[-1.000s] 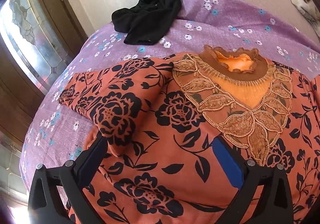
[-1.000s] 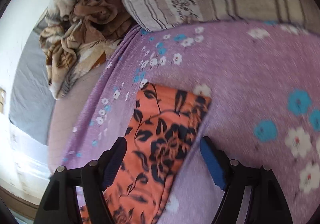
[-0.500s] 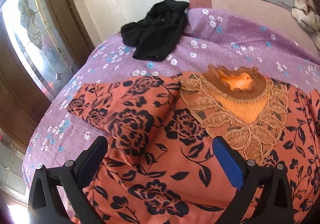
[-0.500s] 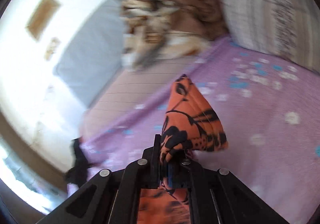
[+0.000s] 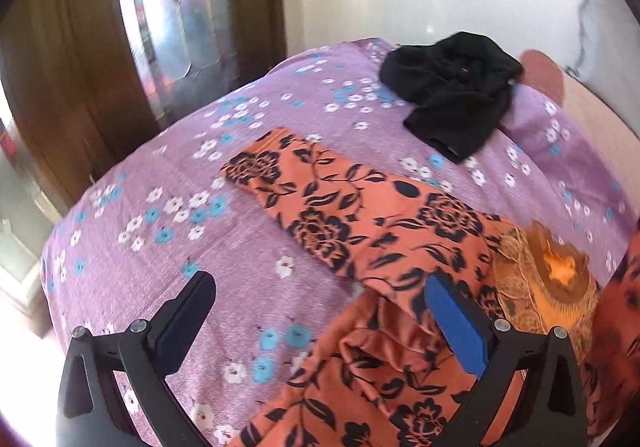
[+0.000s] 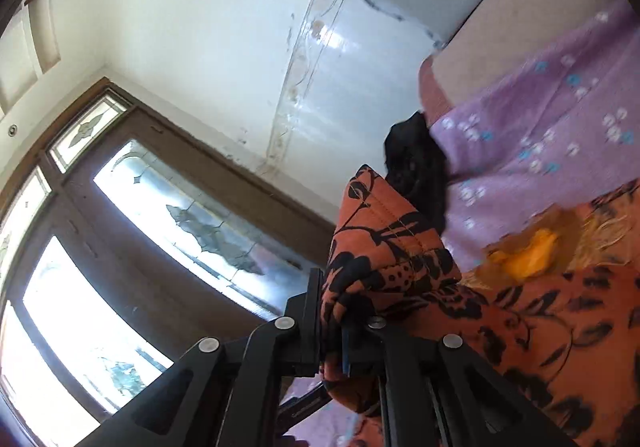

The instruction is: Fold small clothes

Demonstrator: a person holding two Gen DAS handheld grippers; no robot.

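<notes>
Right gripper (image 6: 344, 331) is pinching the orange black-flowered blouse's (image 5: 360, 215) sleeve; left gripper (image 5: 320, 323) hangs wide open over the purple floral bedsheet (image 5: 248, 247).

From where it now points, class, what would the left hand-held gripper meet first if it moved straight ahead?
Probably the spread sleeve of the orange black-flowered dress, lying on the purple flowered bedsheet. The open left hand-held gripper points across it; depth is uncertain.
</notes>
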